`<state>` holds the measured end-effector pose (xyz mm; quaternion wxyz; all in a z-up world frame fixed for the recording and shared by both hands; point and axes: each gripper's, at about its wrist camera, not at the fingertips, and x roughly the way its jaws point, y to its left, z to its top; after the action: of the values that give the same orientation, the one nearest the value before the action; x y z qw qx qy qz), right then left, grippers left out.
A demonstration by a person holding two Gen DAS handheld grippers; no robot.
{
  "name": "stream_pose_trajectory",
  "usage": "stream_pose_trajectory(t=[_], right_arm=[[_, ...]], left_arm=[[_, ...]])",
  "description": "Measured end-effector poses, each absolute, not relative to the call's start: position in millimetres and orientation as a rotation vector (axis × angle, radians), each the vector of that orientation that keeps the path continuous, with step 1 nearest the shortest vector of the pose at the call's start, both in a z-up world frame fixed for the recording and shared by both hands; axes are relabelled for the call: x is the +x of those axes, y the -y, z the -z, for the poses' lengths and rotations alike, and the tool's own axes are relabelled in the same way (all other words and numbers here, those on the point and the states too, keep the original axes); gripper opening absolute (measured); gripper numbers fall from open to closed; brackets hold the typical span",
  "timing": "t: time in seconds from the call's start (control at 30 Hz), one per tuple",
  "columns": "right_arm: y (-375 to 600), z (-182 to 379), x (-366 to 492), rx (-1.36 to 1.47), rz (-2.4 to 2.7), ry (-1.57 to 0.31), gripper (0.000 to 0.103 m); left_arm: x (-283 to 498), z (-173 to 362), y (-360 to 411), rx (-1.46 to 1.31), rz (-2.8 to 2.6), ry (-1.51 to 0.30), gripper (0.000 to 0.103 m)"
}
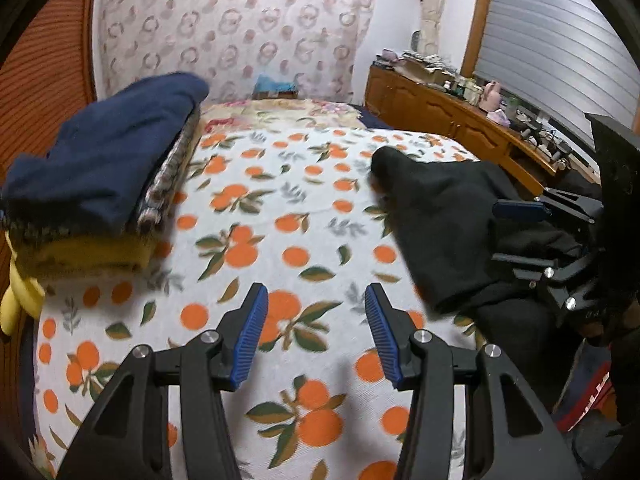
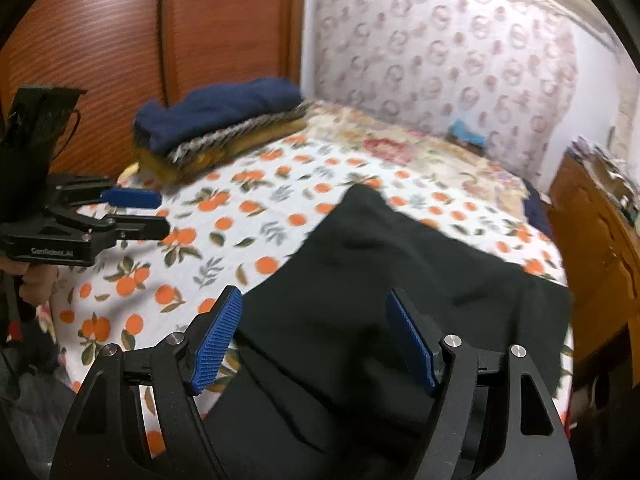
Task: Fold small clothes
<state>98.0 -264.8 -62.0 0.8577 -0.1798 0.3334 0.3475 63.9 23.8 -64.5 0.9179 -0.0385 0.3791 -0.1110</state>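
A black garment lies crumpled on the right side of the orange-print bedspread. My right gripper hovers just over its near part with jaws wide open; the pads are not pressing the cloth. In the left wrist view the same black garment is on the right, with the right gripper beside it. My left gripper stands open over the bare bedspread, holding nothing. The left gripper also shows at the left edge of the right wrist view, held by a hand.
A folded stack with a navy piece on top and yellow below sits at the bed's far left, next to a wooden wardrobe. A cluttered wooden cabinet runs along the right. A patterned headboard cloth closes the far end.
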Motion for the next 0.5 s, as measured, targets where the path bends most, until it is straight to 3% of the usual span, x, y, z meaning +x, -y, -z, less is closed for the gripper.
stream_pose_trajectory(t=[0.3, 0.43, 0.5], right_arm=[[230.0, 92.9, 95.9, -0.517, -0.805, -0.800, 0.076], [225.0, 105.0, 101.1, -0.569, -0.790, -0.836, 0.063], [227.2, 104.5, 103.6, -0.567, -0.795, -0.836, 0.052]], left_arm=[[59.6, 72.8, -32.0, -0.106, 0.227, -0.783, 0.049], [57.7, 70.6, -30.8, -0.105, 0.234, -0.771, 0.049], [57.0, 69.8, -29.9, -0.105, 0.239, -0.769, 0.049]])
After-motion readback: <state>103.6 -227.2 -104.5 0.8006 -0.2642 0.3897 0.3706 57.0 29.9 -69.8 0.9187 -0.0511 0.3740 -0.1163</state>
